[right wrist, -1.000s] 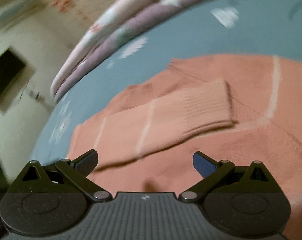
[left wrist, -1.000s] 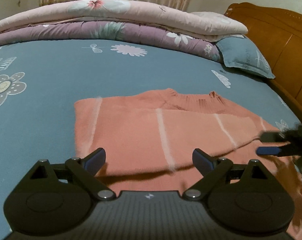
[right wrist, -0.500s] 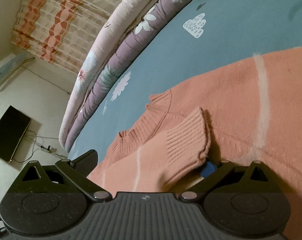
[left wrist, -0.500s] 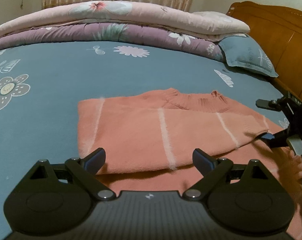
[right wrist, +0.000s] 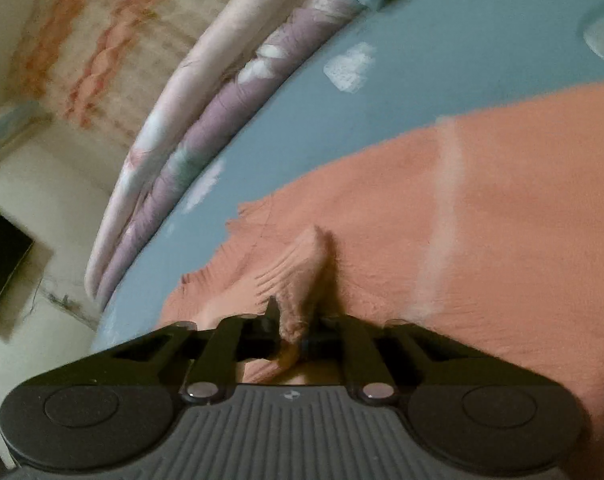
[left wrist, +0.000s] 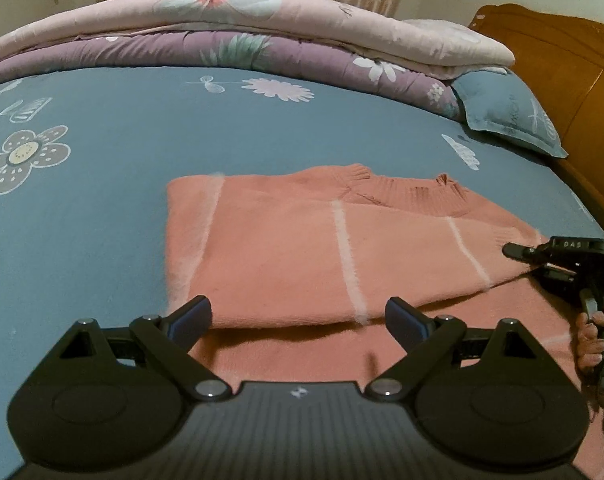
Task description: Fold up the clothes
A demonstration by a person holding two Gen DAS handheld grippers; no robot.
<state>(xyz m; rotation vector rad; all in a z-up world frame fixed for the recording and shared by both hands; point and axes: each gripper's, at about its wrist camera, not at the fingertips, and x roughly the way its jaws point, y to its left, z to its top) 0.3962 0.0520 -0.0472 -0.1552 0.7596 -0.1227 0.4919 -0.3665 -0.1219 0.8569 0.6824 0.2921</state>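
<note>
A salmon-pink sweater [left wrist: 302, 248] with pale stripes lies on the blue floral bedsheet, one sleeve folded across its body. My left gripper [left wrist: 298, 318] hovers open just above the sweater's near part, nothing between its fingers. My right gripper [right wrist: 298, 332] is shut on the ribbed sleeve cuff [right wrist: 298, 276], which bunches up between the closed fingers. In the left wrist view the right gripper [left wrist: 537, 260] shows at the right edge, pinching the cuff end, with a hand [left wrist: 591, 340] behind it.
Folded quilts, pink over purple [left wrist: 238, 36], are stacked along the far side of the bed. A blue pillow [left wrist: 509, 116] leans by the wooden headboard [left wrist: 573, 76] at right. A dark screen [right wrist: 2, 264] hangs on the wall at left. Bare sheet [left wrist: 82, 220] lies left of the sweater.
My right gripper went from open to shut on the sleeve cuff. The left gripper drew back slightly, staying open.
</note>
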